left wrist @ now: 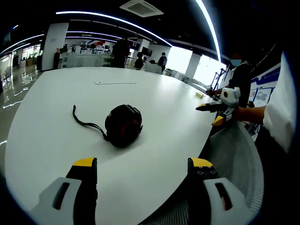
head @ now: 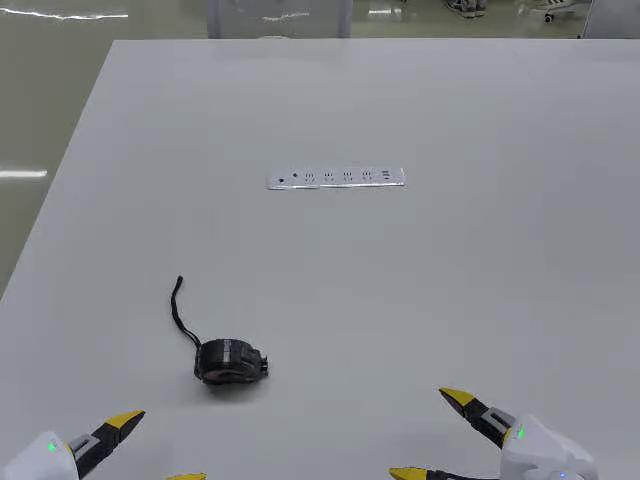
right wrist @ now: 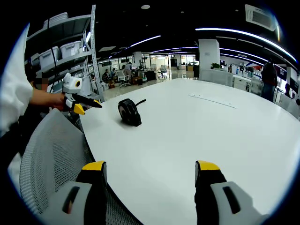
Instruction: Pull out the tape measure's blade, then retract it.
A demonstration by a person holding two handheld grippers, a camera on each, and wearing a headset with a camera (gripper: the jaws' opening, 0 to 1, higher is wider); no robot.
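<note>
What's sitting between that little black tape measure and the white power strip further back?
Nothing: the head view shows bare white table between the tape measure and the power strip.

right hand-held gripper (right wrist: 150, 166) jaws apart, tape measure (right wrist: 130, 111) beyond on white table (right wrist: 211, 136)

Left gripper (head: 155, 447), right gripper (head: 430, 435) held low, jaws spread wide

Bench (head: 480, 280): looked smooth, matt, pale grey. Tape measure (head: 230, 361): case looked black plastic, slight sheen; cord (head: 180, 310) looked woven. Power strip (head: 336, 178): looked white plastic. Floor (head: 40, 100): shone glossy.
</note>
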